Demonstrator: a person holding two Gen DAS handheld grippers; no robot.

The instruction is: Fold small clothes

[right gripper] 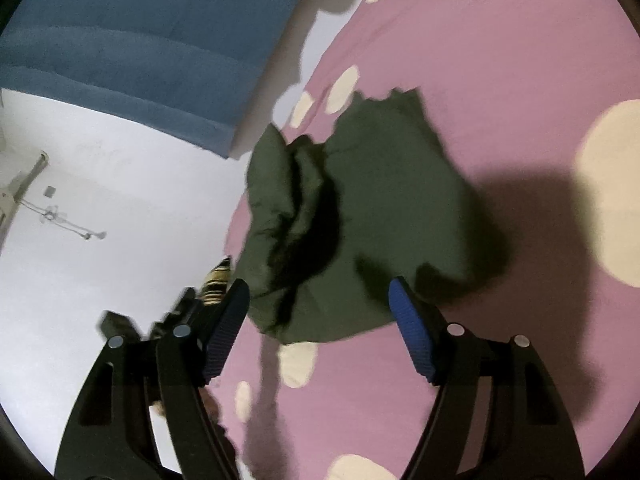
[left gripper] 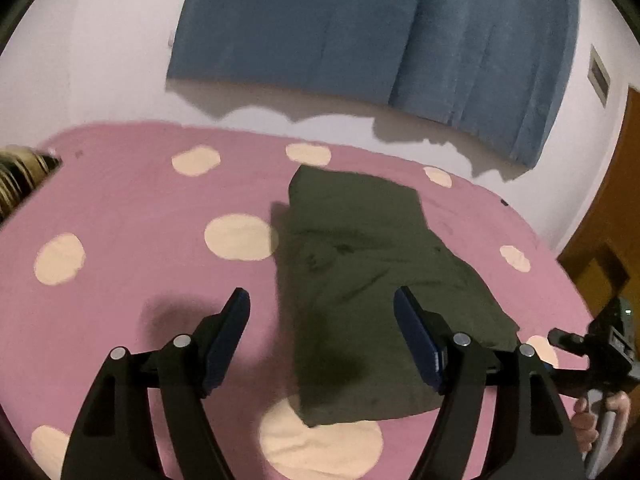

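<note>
Left tool hangs with its two blue-padded fingers spread wide and nothing between them, poised over the near end of the dark olive garment. Right tool is likewise released, its fingers apart and holding nothing, just above the garment's closest edge. That garment lies on the bed, folded into a longish block. From the left wrist camera its long axis runs away from the tool toward the wall, the far end narrower and the near end broad, tilting a little to the right. From the right wrist camera one side is bunched into thick rumpled folds, while the other side lies flatter with a ragged far edge. Under it is the pink bedspread scattered with large cream dots; one dot sits just beside the garment's left edge. Behind the bed a blue curtain hangs against a pale wall. Off to the right, a wooden door shows at the edge
</note>
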